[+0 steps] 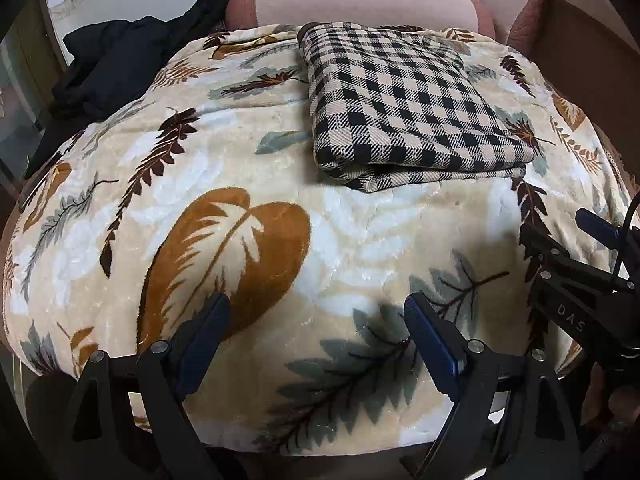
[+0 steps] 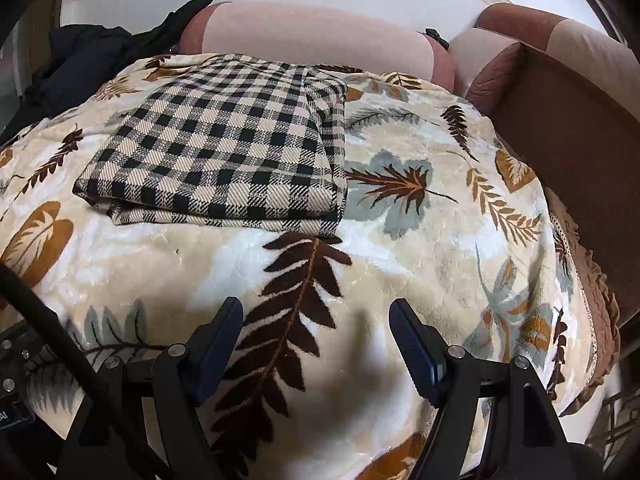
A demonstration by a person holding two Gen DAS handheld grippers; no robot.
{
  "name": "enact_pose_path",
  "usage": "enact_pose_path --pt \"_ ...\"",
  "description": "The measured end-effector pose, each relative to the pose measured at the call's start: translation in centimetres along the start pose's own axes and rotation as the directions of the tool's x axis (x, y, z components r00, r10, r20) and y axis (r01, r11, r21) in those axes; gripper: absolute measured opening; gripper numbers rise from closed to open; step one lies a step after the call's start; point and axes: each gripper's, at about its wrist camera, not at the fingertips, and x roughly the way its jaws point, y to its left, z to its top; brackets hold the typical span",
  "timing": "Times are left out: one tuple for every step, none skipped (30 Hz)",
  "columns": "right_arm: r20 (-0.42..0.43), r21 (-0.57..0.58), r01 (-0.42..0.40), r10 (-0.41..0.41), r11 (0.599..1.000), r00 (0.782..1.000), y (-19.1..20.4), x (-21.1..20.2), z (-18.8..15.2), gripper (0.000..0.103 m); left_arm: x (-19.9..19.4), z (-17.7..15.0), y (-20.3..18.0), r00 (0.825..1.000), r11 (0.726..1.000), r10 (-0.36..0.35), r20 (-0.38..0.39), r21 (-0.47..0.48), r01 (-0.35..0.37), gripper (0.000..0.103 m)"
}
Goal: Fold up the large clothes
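A black-and-beige checked garment [image 1: 408, 104] lies folded into a flat rectangle on a leaf-patterned blanket [image 1: 240, 184]. It also shows in the right wrist view [image 2: 224, 144], left of centre. My left gripper [image 1: 316, 312] is open and empty, above the blanket's near part, well short of the garment. My right gripper [image 2: 316, 316] is open and empty, also above the blanket, near its front edge. The right gripper's body [image 1: 584, 280] shows at the right edge of the left wrist view.
A pile of black clothing [image 1: 120, 60] lies at the far left of the blanket. Pink and brown sofa cushions [image 2: 312, 36] stand behind. A brown sofa arm [image 2: 568, 120] rises on the right. The blanket's frilled brown edge [image 2: 592, 304] hangs at right.
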Motion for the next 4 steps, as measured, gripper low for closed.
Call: enact_pose_path --pt "0.0 0.0 -0.001 0.001 1.0 1.0 -0.01 0.02 0.01 0.08 -0.04 0.0 -0.02 1.0 1.0 -0.003 0.007 -0.001 0.003 0.088" --pt "-0.001 0.0 -0.002 0.002 1.0 1.0 0.03 0.05 0.0 0.08 -0.11 0.0 -0.02 1.0 1.0 0.001 0.015 -0.001 -0.001 0.088" --pt "-0.003 0.0 -0.002 0.002 1.0 1.0 0.05 0.09 0.01 0.08 -0.13 0.04 0.0 1.0 1.0 0.005 0.019 0.0 -0.005 0.088" --pt "-0.005 -0.001 -0.003 0.003 1.0 1.0 0.08 0.16 -0.01 0.08 -0.12 0.09 0.02 1.0 1.0 0.006 0.02 0.0 -0.006 0.088"
